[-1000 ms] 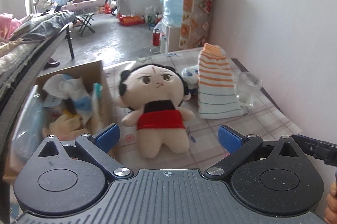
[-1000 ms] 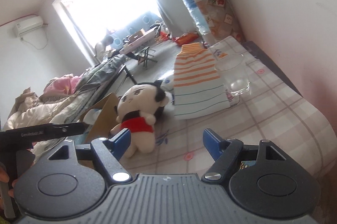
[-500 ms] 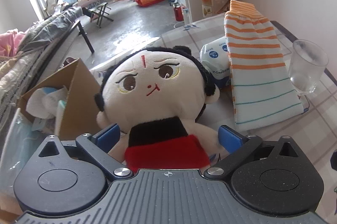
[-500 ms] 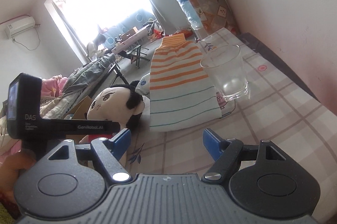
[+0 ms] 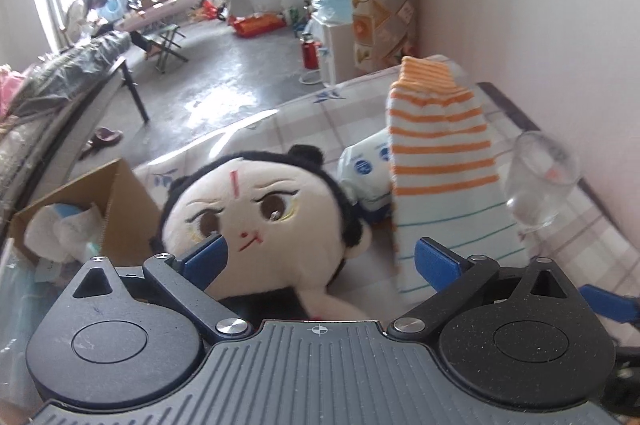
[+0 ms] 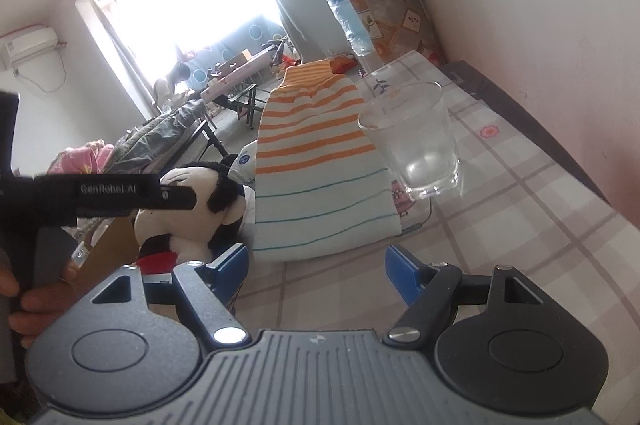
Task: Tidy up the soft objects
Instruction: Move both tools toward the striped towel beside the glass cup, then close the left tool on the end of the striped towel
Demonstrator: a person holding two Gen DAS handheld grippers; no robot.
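Cardboard box (image 5: 124,209) just left of the doll (image 5: 256,221), already holds soft stuff. Doll lies on the checked surface (image 5: 580,245), head between the spread fingers of the left gripper (image 5: 320,257); nothing pinched. Light and squashy, probably best taken at the red-clad body, not the big head. Right of the doll: striped cloth (image 5: 440,185), limp, then a glass (image 5: 540,181), fragile. Right gripper (image 6: 316,265) fingers spread, empty, near the cloth's edge.

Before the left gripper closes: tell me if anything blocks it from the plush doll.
Nothing visible does. The left gripper is open with the plush doll already between its fingers; the striped cloth and glass sit off to its right.
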